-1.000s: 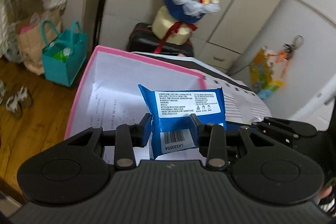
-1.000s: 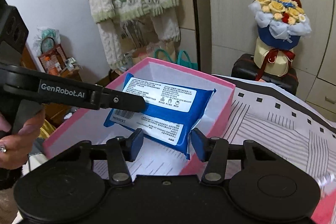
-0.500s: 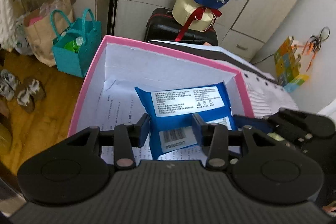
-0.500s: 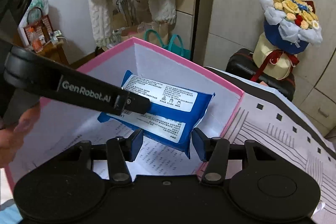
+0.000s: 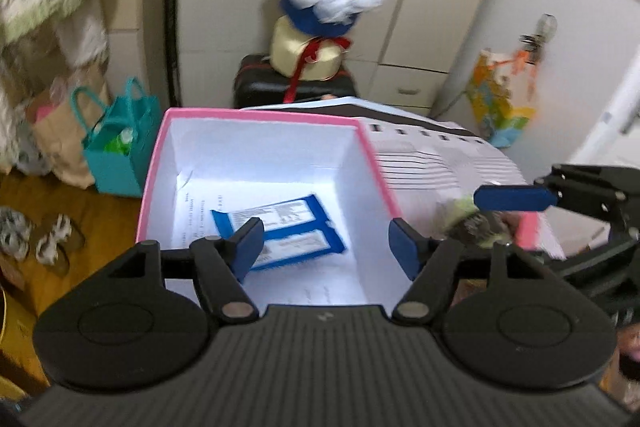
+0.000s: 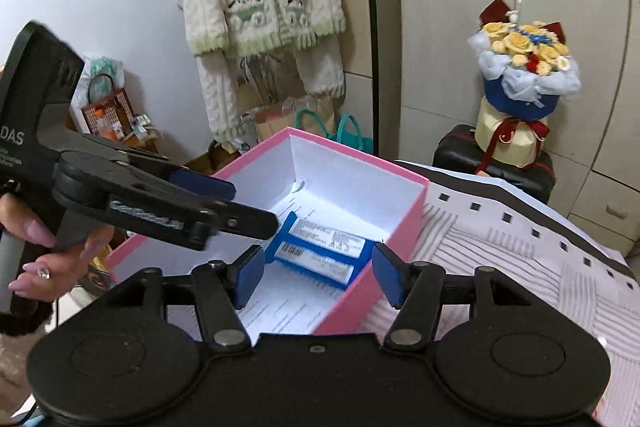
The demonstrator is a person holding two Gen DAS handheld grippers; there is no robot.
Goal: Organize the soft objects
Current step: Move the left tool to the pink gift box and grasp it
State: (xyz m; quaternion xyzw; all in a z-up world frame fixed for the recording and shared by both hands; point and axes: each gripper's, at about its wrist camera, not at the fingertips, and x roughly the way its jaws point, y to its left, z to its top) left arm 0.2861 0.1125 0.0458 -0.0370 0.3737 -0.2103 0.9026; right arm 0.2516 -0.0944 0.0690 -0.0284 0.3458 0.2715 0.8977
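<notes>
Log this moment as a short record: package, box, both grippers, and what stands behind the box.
package: blue soft pack, white labels up, lying on the box floor
box: pink box, white inside, open top, printed sheet on its floor
left gripper: jaws opening, nothing between them, above the box
right gripper: jaws opening, nothing between them, above the box's near edge
behind: flower bouquet on a black suitcase
</notes>
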